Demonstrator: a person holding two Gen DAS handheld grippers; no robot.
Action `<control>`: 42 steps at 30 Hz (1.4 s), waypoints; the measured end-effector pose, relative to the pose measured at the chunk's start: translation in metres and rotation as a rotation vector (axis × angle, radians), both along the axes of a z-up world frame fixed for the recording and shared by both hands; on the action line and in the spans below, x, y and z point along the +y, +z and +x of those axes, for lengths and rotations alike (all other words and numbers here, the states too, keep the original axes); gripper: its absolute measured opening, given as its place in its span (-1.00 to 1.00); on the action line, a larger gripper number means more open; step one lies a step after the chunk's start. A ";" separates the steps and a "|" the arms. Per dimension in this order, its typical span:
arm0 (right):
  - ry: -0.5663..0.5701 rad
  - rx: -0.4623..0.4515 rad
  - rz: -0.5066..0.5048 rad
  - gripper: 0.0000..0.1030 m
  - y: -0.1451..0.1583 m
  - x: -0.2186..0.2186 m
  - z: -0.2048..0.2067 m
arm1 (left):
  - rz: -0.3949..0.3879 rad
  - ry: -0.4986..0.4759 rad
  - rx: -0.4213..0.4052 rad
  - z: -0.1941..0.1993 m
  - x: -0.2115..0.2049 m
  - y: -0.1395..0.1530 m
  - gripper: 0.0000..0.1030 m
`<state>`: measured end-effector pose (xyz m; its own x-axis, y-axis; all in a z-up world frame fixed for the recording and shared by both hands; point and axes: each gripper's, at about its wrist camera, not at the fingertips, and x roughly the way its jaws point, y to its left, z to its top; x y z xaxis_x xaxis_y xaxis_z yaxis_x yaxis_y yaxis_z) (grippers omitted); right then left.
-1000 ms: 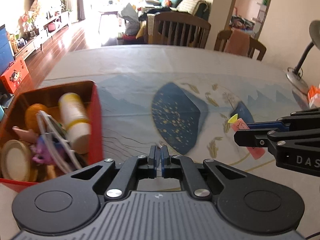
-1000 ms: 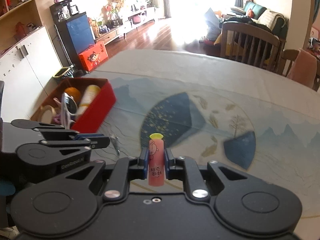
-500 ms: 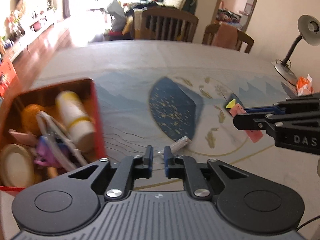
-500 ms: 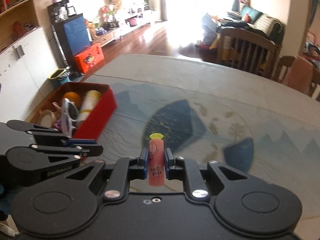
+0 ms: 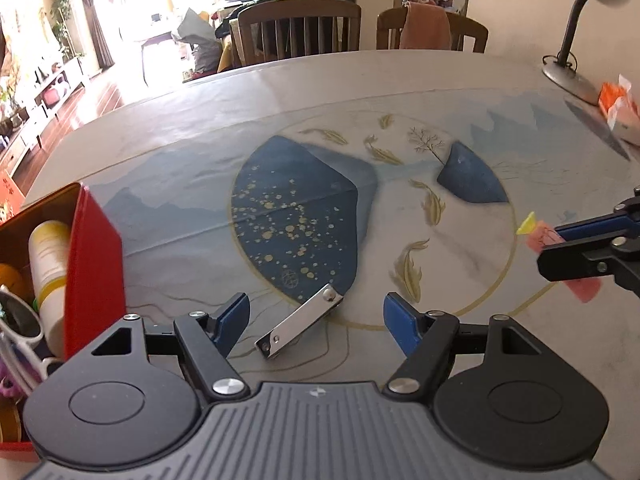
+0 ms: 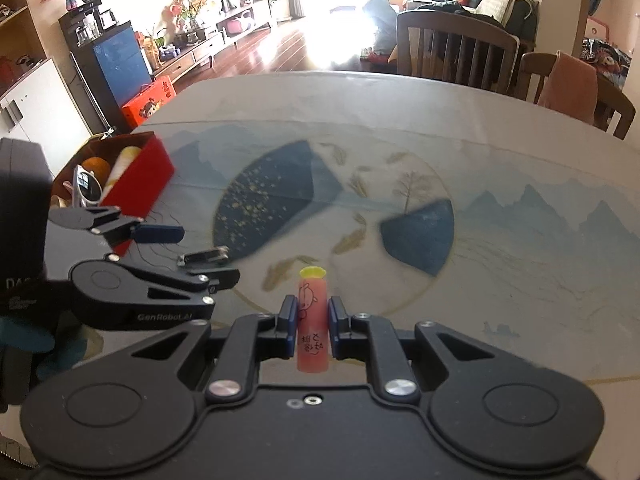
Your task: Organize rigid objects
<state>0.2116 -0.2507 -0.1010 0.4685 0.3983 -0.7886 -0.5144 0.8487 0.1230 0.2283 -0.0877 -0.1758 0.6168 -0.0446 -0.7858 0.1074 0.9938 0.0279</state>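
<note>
A silver nail clipper [image 5: 299,327] lies on the tablecloth between the wide-open fingers of my left gripper [image 5: 316,320]; it also shows in the right wrist view [image 6: 203,257]. My right gripper [image 6: 313,320] is shut on a pink tube with a yellow cap [image 6: 312,320], held upright above the table; the tube shows at the right of the left wrist view [image 5: 560,260]. A red box [image 5: 94,264] at the left holds a white-and-yellow bottle [image 5: 50,256], an orange, sunglasses [image 6: 86,188] and other items.
A painted tablecloth [image 5: 400,100] covers the round table. A desk lamp [image 5: 576,28] and an orange packet [image 5: 618,104] sit at the far right. Wooden chairs [image 5: 300,28] stand behind the table.
My left gripper has opened wide and pulled back, leaving the nail clipper lying on the cloth. My right gripper still holds the pink tube.
</note>
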 end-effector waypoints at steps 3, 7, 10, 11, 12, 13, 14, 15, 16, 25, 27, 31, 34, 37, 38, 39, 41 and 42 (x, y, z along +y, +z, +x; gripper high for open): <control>0.006 0.010 0.003 -0.71 -0.004 -0.006 0.003 | 0.007 0.021 0.018 0.005 -0.002 -0.006 0.14; 0.017 0.017 0.013 -0.71 -0.006 -0.012 0.008 | -0.008 0.033 0.014 0.007 -0.002 -0.006 -0.17; 0.023 0.020 0.018 -0.71 -0.008 -0.013 0.011 | 0.000 0.028 0.017 0.007 -0.007 -0.005 -0.39; 0.025 0.021 0.020 -0.71 -0.008 -0.014 0.012 | 0.008 0.030 0.018 0.007 -0.009 -0.004 -0.44; 0.028 0.021 0.023 -0.71 -0.008 -0.014 0.012 | 0.012 0.034 0.021 0.007 -0.010 -0.003 -0.53; 0.030 0.021 0.024 -0.71 -0.008 -0.014 0.012 | 0.013 0.040 0.023 0.006 -0.010 -0.002 -0.57; 0.033 0.020 0.025 -0.71 -0.008 -0.014 0.012 | 0.017 0.050 0.023 0.005 -0.010 -0.002 -0.62; 0.034 0.019 0.026 -0.71 -0.007 -0.015 0.012 | 0.020 0.062 0.024 0.004 -0.009 -0.002 -0.66; 0.035 0.019 0.028 -0.71 -0.007 -0.015 0.013 | 0.019 0.072 0.026 0.003 -0.008 -0.001 -0.68; 0.034 0.008 0.047 -0.71 -0.003 -0.010 0.008 | -0.078 0.153 0.042 -0.017 0.018 0.012 -0.77; 0.032 0.007 0.053 -0.71 -0.001 -0.007 0.006 | -0.097 0.159 0.035 -0.024 0.022 0.017 -0.78; 0.037 0.010 0.059 -0.71 0.000 0.000 0.000 | -0.136 0.173 0.032 -0.038 0.033 0.027 -0.79; 0.046 0.007 0.063 -0.71 0.003 0.008 -0.005 | -0.154 0.186 0.028 -0.049 0.042 0.034 -0.79; 0.056 0.001 0.066 -0.71 0.006 0.018 -0.008 | -0.168 0.196 0.021 -0.059 0.052 0.040 -0.80; 0.060 -0.003 0.066 -0.71 0.007 0.022 -0.010 | -0.173 0.202 0.019 -0.062 0.056 0.042 -0.80; 0.062 -0.006 0.066 -0.71 0.009 0.025 -0.011 | -0.180 0.205 0.016 -0.065 0.061 0.045 -0.80; 0.070 -0.010 0.070 -0.71 0.012 0.034 -0.013 | -0.195 0.210 0.010 -0.070 0.069 0.051 -0.80; 0.076 -0.014 0.070 -0.71 0.014 0.039 -0.015 | -0.201 0.212 0.004 -0.073 0.073 0.054 -0.80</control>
<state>0.1969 -0.2121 -0.0875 0.4460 0.4868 -0.7511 -0.5787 0.7970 0.1729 0.1549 -0.0144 -0.1214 0.6256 -0.0702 -0.7770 -0.1031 0.9798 -0.1716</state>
